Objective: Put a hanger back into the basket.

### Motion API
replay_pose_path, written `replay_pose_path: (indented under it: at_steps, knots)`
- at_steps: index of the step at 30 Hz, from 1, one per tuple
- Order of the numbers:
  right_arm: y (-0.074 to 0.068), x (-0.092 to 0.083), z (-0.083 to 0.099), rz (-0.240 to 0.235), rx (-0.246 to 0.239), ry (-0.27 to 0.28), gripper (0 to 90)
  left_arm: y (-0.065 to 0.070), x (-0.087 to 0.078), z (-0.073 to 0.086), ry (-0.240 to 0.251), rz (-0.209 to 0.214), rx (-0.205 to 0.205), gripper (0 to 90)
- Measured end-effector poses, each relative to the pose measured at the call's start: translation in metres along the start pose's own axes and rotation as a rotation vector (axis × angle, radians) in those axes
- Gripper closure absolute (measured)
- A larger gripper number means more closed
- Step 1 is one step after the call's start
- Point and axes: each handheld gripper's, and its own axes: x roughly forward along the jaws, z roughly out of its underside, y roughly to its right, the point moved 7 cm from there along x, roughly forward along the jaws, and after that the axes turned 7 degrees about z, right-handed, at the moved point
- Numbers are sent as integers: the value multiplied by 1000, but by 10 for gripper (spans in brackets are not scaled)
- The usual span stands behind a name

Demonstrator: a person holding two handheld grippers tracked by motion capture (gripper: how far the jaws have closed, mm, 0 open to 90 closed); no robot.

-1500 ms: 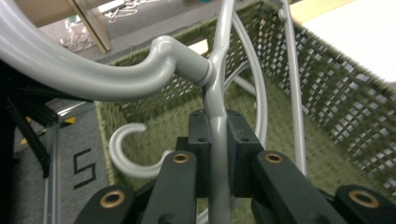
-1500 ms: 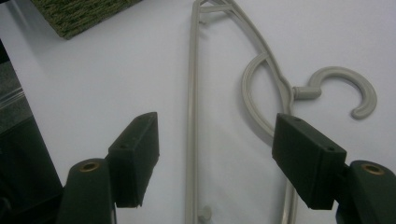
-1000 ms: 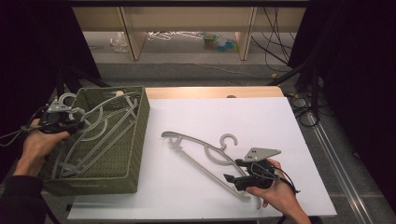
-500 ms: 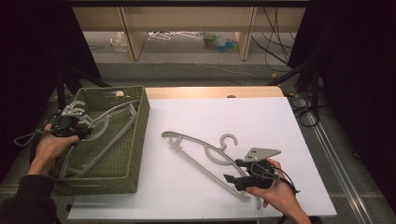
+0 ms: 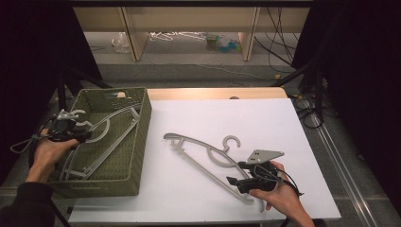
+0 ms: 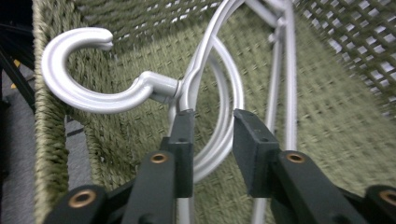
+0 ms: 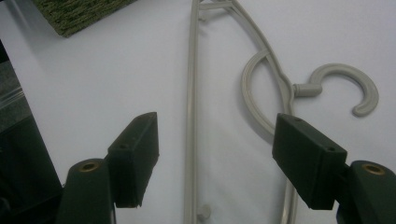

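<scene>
Left gripper (image 6: 210, 140) fingers just been opening, releasing silver plastic hanger (image 5: 101, 135) into green woven basket (image 5: 137, 142). Right gripper (image 7: 215, 158) fingers released, straddling grey hanger (image 5: 208, 153) on white tabletop (image 5: 236, 118). Next: clench, lift.

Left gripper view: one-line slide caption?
Left gripper jaws just opening around the grey hanger inside the green woven basket.

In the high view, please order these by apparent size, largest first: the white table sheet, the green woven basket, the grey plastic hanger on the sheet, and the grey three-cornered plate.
1. White table sheet
2. Green woven basket
3. Grey plastic hanger on the sheet
4. Grey three-cornered plate

None of these look close in size.
</scene>
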Motion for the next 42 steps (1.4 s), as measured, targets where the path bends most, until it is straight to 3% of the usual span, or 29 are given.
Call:
replay_pose_path:
  at_steps: [2,5,8,10,14,16,20,22,27,29,31,33,35,36,38,40,42]
  knots:
    - [0,0,0,1,0,0,324,7,-10,-5,53,9,0,628]
    - [1,1,1,2,10,-8,321,13,-21,-8,82,-2,19,565]
    - [0,2,2,3,21,-9,308,37,-48,-18,201,35,20,510]
    - [2,4,2,9,20,1,296,51,-59,-21,247,52,2,457]
    - [3,5,3,5,36,2,285,87,-69,-27,355,163,-22,367]
    - [6,7,4,10,42,9,277,104,-70,-28,385,208,-32,336]
    - [10,7,6,20,52,15,263,137,-71,-31,427,298,-8,286]
    - [12,6,7,22,68,16,260,153,-68,-32,451,324,0,263]
    - [14,6,8,32,71,19,257,189,-59,-32,452,366,45,182]
    - [13,7,8,33,67,24,257,206,-55,-33,465,406,83,164]
    - [11,7,8,26,60,21,257,219,-53,-32,470,411,121,164]
    - [10,7,8,18,63,20,257,235,-50,-28,464,438,118,162]
    - [11,8,8,24,58,20,257,251,-46,-22,447,478,88,161]
    - [11,8,8,27,61,17,257,258,-42,-19,450,483,112,161]
    - [11,9,9,26,63,14,257,266,-35,-12,434,489,154,161]
    - [12,9,8,27,58,19,257,274,-27,-2,403,524,103,161]
    - [12,8,9,28,65,13,257,279,-22,4,389,528,125,162]
